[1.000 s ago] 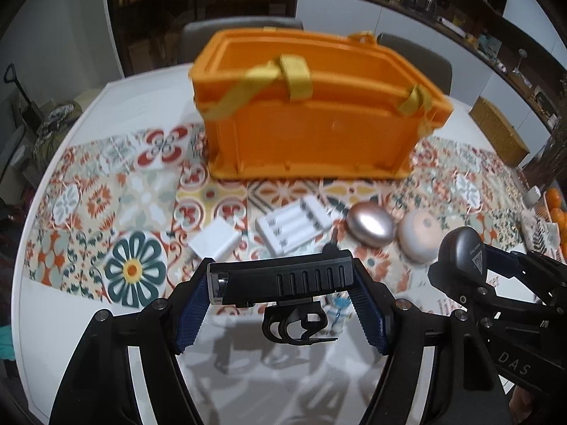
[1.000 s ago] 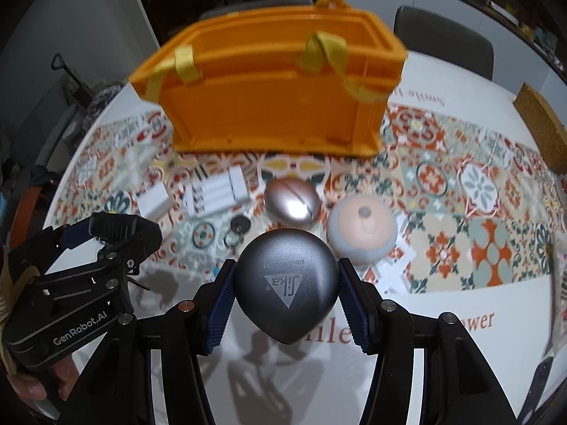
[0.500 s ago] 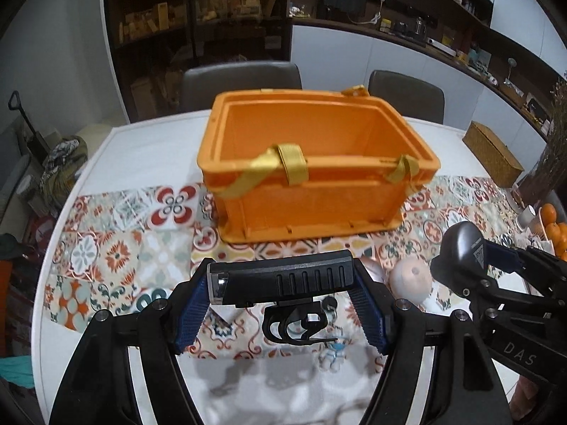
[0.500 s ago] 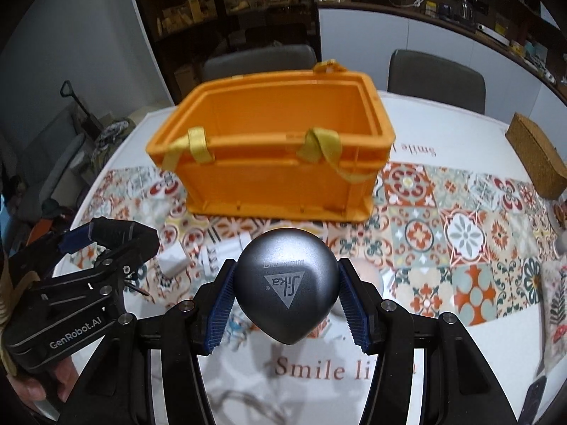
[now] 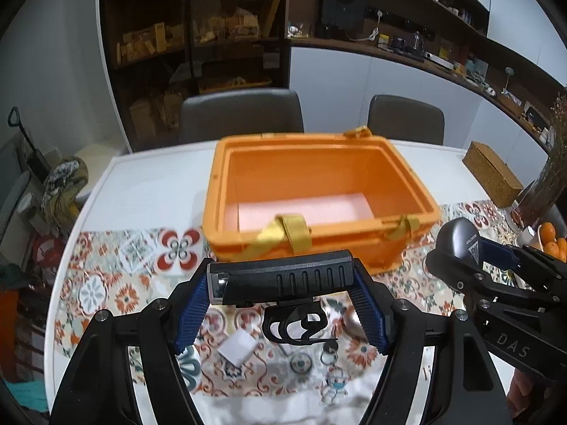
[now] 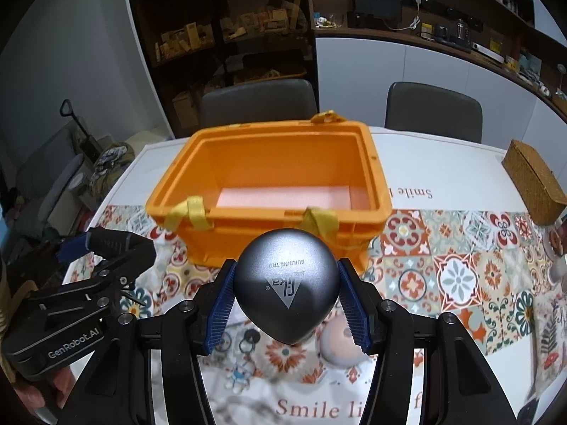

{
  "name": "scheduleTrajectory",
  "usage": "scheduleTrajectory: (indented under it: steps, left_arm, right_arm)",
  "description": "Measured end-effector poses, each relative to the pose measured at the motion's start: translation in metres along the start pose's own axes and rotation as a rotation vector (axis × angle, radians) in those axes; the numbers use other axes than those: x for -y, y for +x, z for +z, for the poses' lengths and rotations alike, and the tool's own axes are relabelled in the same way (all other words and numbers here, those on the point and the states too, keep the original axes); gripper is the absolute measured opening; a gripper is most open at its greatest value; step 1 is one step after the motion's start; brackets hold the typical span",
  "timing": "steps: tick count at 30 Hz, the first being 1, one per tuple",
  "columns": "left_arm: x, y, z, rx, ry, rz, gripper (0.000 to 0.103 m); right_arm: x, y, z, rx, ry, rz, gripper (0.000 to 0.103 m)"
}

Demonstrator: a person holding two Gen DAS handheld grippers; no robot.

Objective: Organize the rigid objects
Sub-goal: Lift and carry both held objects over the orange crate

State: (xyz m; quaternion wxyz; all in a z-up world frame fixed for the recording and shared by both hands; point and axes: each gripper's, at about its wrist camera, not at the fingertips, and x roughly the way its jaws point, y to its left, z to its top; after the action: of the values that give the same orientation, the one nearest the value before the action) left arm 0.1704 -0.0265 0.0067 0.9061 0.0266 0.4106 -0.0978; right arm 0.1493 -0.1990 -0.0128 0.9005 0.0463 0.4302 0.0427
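Observation:
My left gripper (image 5: 283, 292) is shut on a black ribbed bar-shaped device (image 5: 280, 278) with a clip under it, held above the table. My right gripper (image 6: 287, 297) is shut on a grey teardrop-shaped object (image 6: 285, 283) with a triangle logo; it also shows in the left wrist view (image 5: 457, 244). An open orange crate (image 5: 319, 191) with yellow straps and a pink foam floor stands just beyond both grippers, also in the right wrist view (image 6: 273, 191). On the table below lie a white block (image 5: 239, 345), a keyring (image 5: 329, 347), a figure charm (image 6: 239, 377) and a peach round object (image 6: 340, 343).
A patterned tile runner (image 6: 460, 265) covers the white table (image 5: 141, 184). A woven box (image 6: 535, 180) sits at the far right edge. Two grey chairs (image 6: 258, 102) stand behind the table. Oranges (image 5: 553, 241) sit at the right.
Both grippers have risen with their objects and now look down into the crate's open top. The small items on the table have dropped toward the bottom of the views.

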Motion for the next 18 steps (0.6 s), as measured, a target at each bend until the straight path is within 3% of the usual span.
scheduleTrajectory:
  steps: [18]
  left_arm:
    - [-0.003,0.018,0.06,0.009,0.017,-0.003,0.073]
  right_arm:
    - [0.003,0.014,0.071,0.018,-0.02,-0.027,0.056]
